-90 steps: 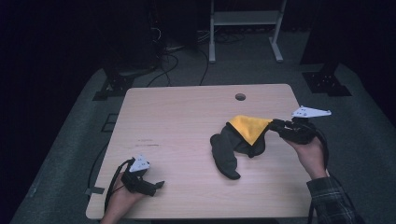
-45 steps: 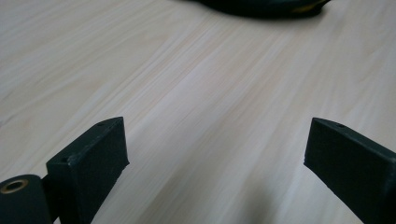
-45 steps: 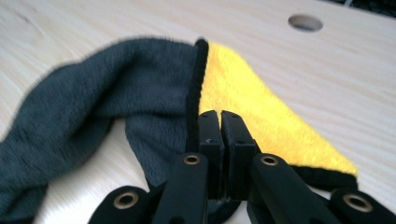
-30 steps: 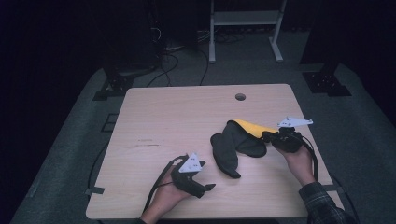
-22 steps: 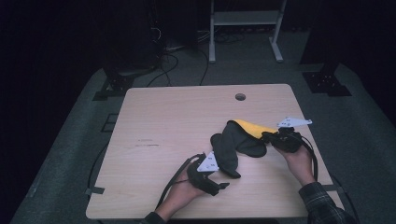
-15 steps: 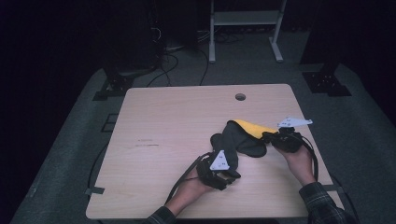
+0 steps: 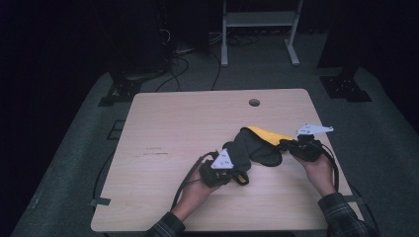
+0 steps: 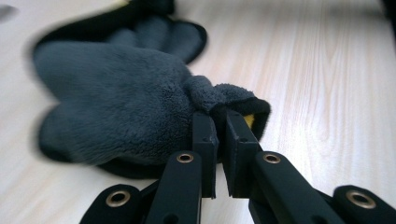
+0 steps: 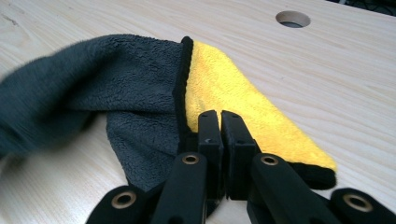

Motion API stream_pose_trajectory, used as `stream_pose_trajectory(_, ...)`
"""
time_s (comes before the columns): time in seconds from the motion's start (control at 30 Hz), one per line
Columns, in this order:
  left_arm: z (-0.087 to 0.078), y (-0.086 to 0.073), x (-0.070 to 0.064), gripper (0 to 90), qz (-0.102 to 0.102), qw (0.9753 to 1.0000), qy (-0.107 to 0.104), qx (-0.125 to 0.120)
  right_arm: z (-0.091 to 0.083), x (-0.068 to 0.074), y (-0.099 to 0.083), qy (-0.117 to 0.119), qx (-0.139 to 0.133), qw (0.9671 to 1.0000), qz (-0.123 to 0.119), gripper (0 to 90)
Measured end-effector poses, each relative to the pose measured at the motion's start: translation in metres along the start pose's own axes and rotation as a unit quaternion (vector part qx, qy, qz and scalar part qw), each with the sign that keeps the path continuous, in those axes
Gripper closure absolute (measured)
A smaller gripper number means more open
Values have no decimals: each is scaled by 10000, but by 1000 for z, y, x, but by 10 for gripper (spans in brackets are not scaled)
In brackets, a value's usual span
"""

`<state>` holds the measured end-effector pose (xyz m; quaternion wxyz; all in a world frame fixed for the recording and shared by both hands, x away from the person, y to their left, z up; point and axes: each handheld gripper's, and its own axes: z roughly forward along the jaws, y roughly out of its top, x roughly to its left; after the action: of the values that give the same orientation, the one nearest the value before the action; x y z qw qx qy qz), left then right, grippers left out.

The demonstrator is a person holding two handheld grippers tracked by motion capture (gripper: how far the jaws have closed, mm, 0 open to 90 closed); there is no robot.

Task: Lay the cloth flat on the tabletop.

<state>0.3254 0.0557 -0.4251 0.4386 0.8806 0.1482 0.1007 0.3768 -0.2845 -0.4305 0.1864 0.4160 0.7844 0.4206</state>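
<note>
now | left tool (image 8: 218, 119) clamped on cloth (image 7: 252, 148) corner | right tool (image 9: 219, 122) clamped on far edge

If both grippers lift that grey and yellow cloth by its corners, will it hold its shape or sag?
The cloth will probably sag: it already lies crumpled in soft folds on the table. Its fleecy pile looks grippy, so it is unlikely to slip from the left gripper or right gripper, both pinching edges. It looks light and not fragile.
</note>
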Motion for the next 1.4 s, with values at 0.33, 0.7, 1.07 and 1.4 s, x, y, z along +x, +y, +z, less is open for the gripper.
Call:
stream_pose_trajectory(0.33,-97,-32,50,843,-822,9910,817,-662,-14,-11,0,-182,-235,9995,133,864)
stream_pose_trajectory(0.7,-137,-82,102,845,-1691,9706,1629,-538,-16,-28,-4,-527,-156,9982,226,869)
stream_pose_trajectory(1.07,-130,-95,117,744,-1787,9650,1890,-348,-13,-35,-8,-697,3,9970,344,864)
stream_pose_trajectory(1.4,-139,-92,104,562,-1627,9679,1870,-423,-21,-16,-4,-277,-186,9994,99,615)
